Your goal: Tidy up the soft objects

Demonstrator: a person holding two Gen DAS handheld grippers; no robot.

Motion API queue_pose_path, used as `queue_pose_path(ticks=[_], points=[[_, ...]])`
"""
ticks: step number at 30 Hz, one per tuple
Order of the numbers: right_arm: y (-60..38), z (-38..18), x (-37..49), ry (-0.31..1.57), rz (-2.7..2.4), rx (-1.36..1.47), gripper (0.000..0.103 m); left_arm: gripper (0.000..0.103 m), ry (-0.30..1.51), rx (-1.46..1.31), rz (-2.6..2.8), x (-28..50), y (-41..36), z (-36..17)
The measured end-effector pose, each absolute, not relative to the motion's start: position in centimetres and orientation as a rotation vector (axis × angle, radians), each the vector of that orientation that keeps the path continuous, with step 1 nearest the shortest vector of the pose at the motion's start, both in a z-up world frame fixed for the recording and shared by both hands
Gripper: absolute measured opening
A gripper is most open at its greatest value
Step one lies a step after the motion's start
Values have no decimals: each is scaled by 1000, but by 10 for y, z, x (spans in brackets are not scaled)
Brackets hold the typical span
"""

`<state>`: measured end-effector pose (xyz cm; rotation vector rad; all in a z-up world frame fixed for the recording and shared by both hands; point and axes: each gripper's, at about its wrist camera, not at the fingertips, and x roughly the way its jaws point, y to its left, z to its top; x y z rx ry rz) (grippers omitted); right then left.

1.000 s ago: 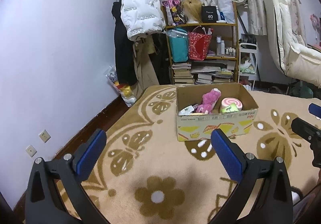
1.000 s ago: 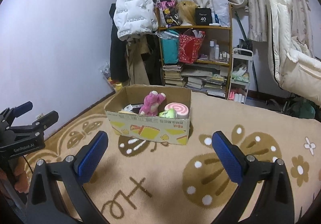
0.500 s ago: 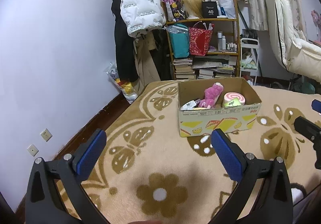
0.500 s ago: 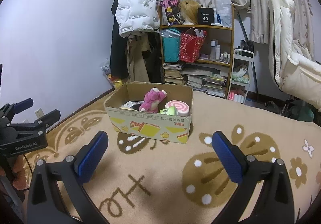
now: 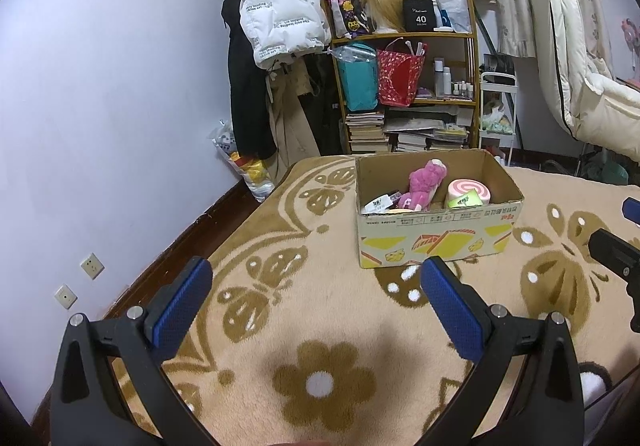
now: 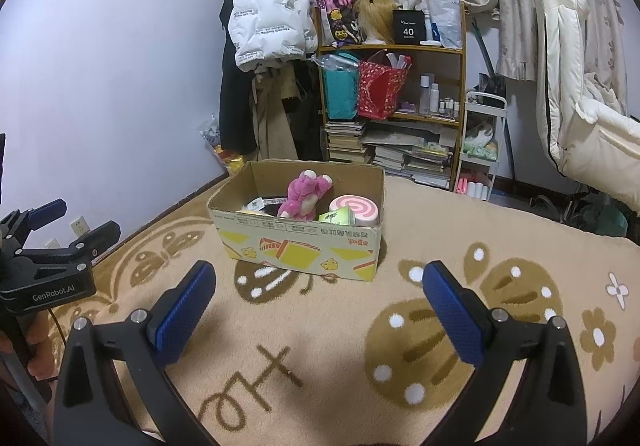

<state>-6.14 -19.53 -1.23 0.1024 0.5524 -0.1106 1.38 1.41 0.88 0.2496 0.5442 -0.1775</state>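
A cardboard box point(image 5: 436, 242) point(image 6: 296, 246) stands on the beige carpet. Inside it lie a pink plush bear point(image 5: 424, 182) point(image 6: 306, 194), a round pink-and-white swirl cushion point(image 5: 468, 192) point(image 6: 358, 208), a green soft item point(image 6: 338, 215) and some tagged things. My left gripper point(image 5: 316, 288) is open with nothing between its blue pads, held over the carpet short of the box. My right gripper point(image 6: 318, 290) is also open and holds nothing, facing the box from the other side. Each gripper shows at the edge of the other's view.
A wooden shelf point(image 5: 404, 86) with bags, books and bottles stands behind the box, beside a coat rack with a white puffer jacket point(image 5: 280, 2). A white trolley point(image 6: 480, 142) and a cream quilt point(image 6: 580, 94) are at the right. The wall point(image 5: 100, 126) with sockets runs along the left.
Both grippers have risen and drawn back slightly, so the box sits a little lower and farther in both views. Both stay open and the box contents have not moved.
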Motion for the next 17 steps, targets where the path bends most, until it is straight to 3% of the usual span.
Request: queue_pose_path(ticks=[17], points=[[-197,-13,-62,555,-113,102,103,103,539,252,-184,12,12,8]])
